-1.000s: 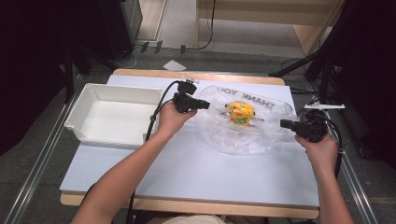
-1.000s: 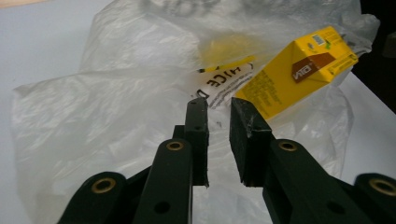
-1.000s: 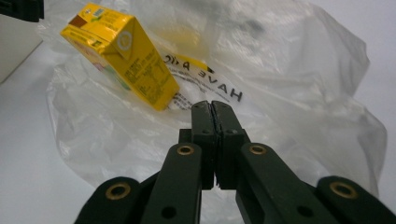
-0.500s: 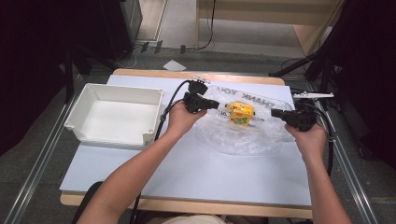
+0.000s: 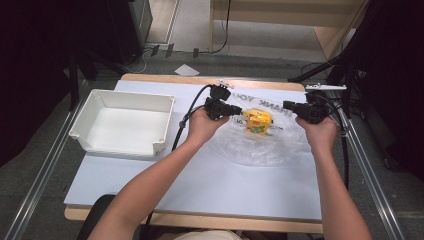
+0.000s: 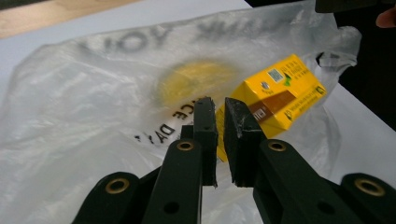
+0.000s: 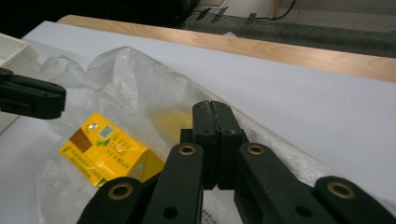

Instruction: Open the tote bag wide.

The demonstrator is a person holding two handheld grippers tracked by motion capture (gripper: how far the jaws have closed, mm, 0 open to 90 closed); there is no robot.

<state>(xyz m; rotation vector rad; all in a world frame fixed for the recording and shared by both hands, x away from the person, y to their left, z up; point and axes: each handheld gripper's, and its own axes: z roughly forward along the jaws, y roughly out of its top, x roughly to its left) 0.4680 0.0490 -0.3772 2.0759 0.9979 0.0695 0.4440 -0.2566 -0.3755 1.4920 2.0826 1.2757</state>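
Two handheld grippers, left [image 5: 235, 109] and right [image 5: 289, 105]: black two-jaw bodies, brass-ringed pivot holes, black trailing cables; grey plate atop the right. Forearms bare, unsleeved.

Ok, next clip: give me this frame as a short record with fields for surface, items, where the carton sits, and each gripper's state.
surface: white table
items: clear plastic bag printed THANK YOU; yellow carton; empty white bin
carton position: lying at the bag, between the two grippers; inside or on top of it unclear
bin position: at the table's left, apart from the bag
left gripper: jaws a narrow gap apart, at the bag's edge beside the carton
right gripper: jaws pressed together, over the bag's opposite edge
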